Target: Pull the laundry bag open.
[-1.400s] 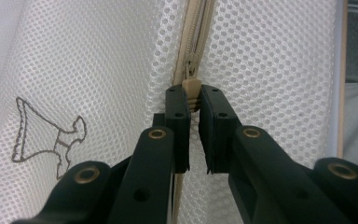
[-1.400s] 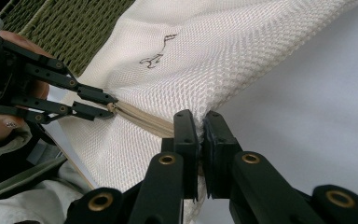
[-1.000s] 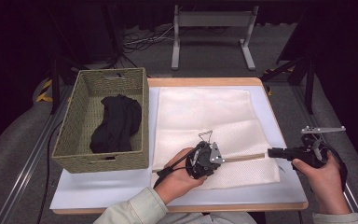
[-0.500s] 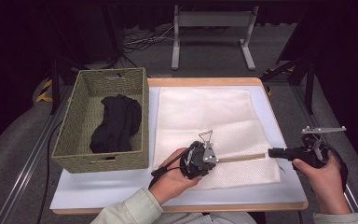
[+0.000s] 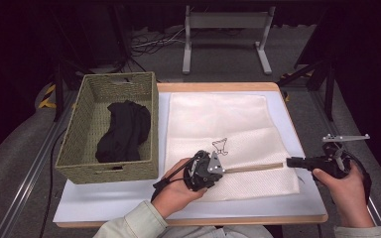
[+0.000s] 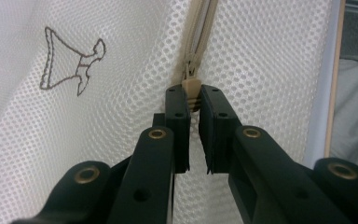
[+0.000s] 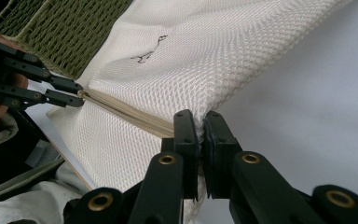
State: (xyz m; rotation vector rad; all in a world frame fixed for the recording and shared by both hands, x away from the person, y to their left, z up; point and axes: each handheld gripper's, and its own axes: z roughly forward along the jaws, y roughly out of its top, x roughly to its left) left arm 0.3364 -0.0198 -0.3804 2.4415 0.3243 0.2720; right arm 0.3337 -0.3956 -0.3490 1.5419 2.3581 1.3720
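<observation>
The soft white mesh bag point(image 5: 228, 134) lay flat on the white table point(image 5: 104, 208), beside a woven basket point(image 5: 79, 148). The left gripper point(image 6: 193, 100) pinched the small tan zipper pull point(image 6: 192, 88). The right gripper point(image 7: 200, 128) squeezed the bag's holey edge.

On the table point(image 5: 104, 208) we see the basket point(image 5: 79, 148) at the left, a dark cloth point(image 5: 124, 130) lying in it. Just to its right lies the mesh bag point(image 5: 218, 119). Our left gripper point(image 5: 217, 171) sits at the bag's near edge, our right gripper point(image 5: 292, 161) at its near right corner.
</observation>
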